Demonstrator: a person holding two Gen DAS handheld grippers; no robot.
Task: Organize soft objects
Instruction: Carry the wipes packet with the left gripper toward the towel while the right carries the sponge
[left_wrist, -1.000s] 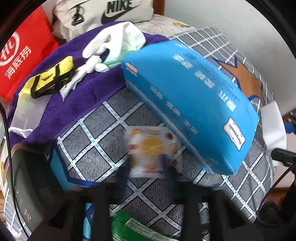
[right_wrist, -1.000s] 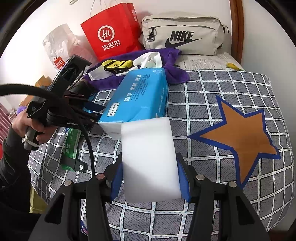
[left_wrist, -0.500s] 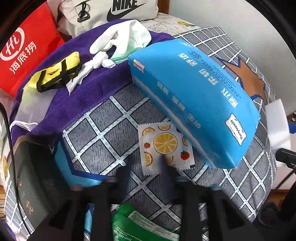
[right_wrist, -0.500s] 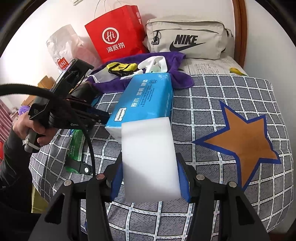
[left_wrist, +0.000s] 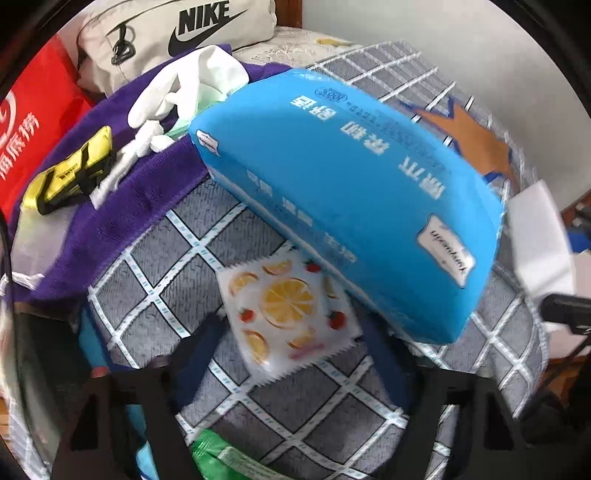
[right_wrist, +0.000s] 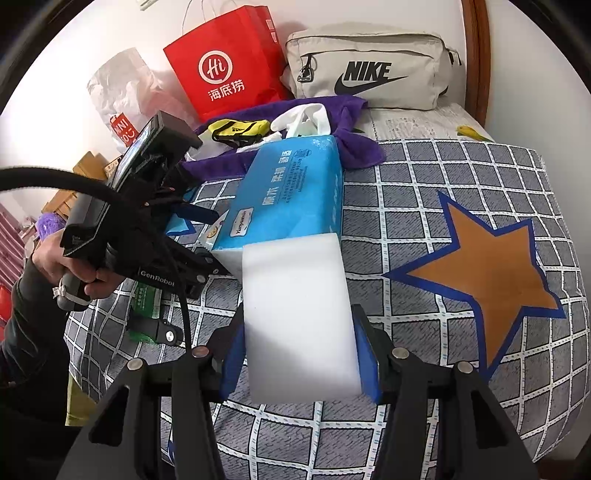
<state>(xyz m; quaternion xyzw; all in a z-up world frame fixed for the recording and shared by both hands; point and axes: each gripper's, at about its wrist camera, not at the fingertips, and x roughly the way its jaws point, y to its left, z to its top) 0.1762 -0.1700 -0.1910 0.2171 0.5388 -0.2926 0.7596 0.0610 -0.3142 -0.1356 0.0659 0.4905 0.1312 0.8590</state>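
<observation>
Lower centre: left gripper (left_wrist: 291, 354) spread wide, fruit-print wipe sachet (left_wrist: 290, 314) just released beside blue tissue pack (left_wrist: 354, 199); right gripper (right_wrist: 301, 354) pinching white foam block (right_wrist: 295, 314), next for placing.

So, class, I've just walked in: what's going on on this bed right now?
A person is tidying soft things with two handheld grippers. The right gripper is shut on a white foam block, held above the checked bedspread. The left gripper is open, its fingers either side of a fruit-print sachet lying flat beside the blue tissue pack.
</observation>
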